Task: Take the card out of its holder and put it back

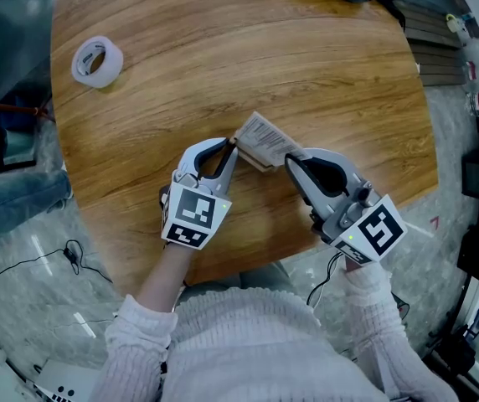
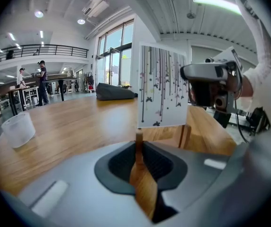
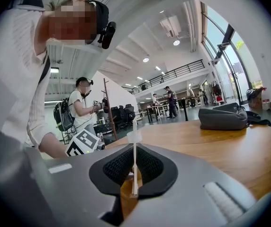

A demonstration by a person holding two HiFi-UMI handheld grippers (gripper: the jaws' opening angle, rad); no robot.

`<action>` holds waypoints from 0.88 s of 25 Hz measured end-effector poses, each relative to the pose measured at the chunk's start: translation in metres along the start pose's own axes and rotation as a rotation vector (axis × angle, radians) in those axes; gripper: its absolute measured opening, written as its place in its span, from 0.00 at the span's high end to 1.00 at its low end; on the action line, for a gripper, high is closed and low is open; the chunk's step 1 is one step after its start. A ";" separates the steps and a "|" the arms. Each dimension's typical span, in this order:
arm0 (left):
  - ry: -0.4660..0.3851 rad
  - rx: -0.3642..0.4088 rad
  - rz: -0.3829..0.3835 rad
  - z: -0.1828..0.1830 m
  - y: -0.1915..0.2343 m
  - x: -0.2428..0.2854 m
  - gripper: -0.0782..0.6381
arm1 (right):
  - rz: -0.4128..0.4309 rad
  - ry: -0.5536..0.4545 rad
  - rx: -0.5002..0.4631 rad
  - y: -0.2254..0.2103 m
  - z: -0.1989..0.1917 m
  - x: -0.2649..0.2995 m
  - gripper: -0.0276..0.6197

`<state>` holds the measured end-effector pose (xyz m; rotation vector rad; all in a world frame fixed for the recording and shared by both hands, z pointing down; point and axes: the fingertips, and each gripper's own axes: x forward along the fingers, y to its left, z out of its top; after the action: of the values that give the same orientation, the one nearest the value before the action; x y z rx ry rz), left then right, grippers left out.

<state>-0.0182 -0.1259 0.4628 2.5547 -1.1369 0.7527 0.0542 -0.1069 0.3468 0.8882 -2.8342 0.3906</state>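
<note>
One card [image 2: 163, 85], printed with dark vertical streaks, stands upright at the top of the wooden holder [image 2: 139, 143], over the near part of the table [image 1: 306, 57]. The right gripper [image 1: 290, 159] pinches the card's right edge. The left gripper [image 1: 233, 145] is clamped on the holder. A tape roll [image 1: 97, 61] lies far left.
</note>
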 end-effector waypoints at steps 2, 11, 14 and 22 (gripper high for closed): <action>-0.005 -0.003 -0.001 0.000 -0.001 0.001 0.82 | 0.013 0.003 -0.009 0.001 -0.001 0.000 0.94; -0.004 -0.012 0.001 -0.001 -0.001 0.001 0.82 | 0.037 0.040 -0.050 0.004 -0.013 0.004 0.94; -0.010 -0.020 -0.002 -0.001 -0.002 0.001 0.82 | 0.034 0.046 -0.042 0.003 -0.019 0.005 0.94; -0.016 0.005 -0.007 0.000 -0.002 0.000 0.82 | 0.025 0.064 -0.027 0.003 -0.028 0.007 0.94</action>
<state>-0.0165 -0.1244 0.4627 2.5721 -1.1311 0.7362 0.0482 -0.1003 0.3749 0.8211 -2.7877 0.3762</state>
